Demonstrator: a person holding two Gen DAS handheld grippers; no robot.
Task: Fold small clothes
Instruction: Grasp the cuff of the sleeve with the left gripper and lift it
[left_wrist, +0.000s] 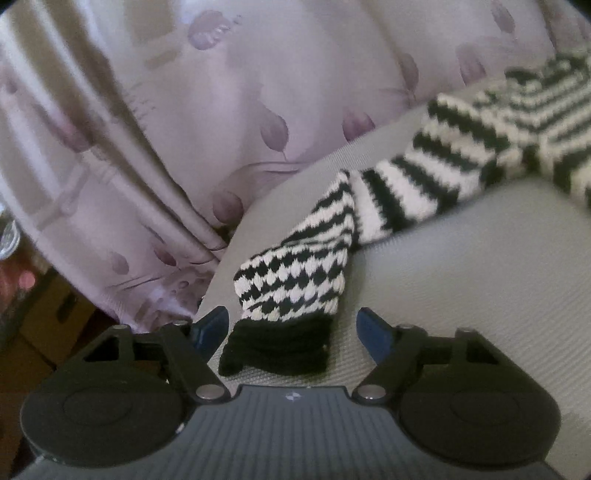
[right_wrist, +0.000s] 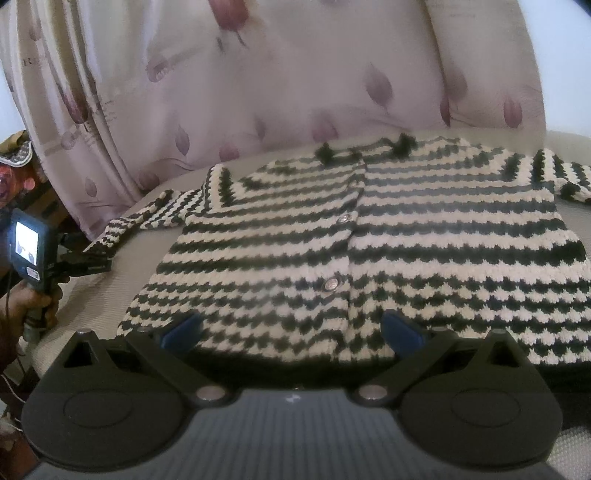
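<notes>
Two grippers address one striped knit cardigan (right_wrist: 369, 243), which lies flat, front up, on a grey padded surface (left_wrist: 480, 277). Left gripper (left_wrist: 291, 328): jaws wide, holding nothing, straddling the black cuff (left_wrist: 275, 349) of the sleeve (left_wrist: 369, 206); the sleeve's long axis runs from this cuff away toward the cardigan body. Right gripper (right_wrist: 291, 332): jaws wide, empty, at the cardigan's bottom hem, just below the lower button (right_wrist: 330, 284). Beyond the cardigan hangs a floral curtain (right_wrist: 258, 74). Judgement: the left gripper is nearer the cuff, so the sleeve fold falls to it.
</notes>
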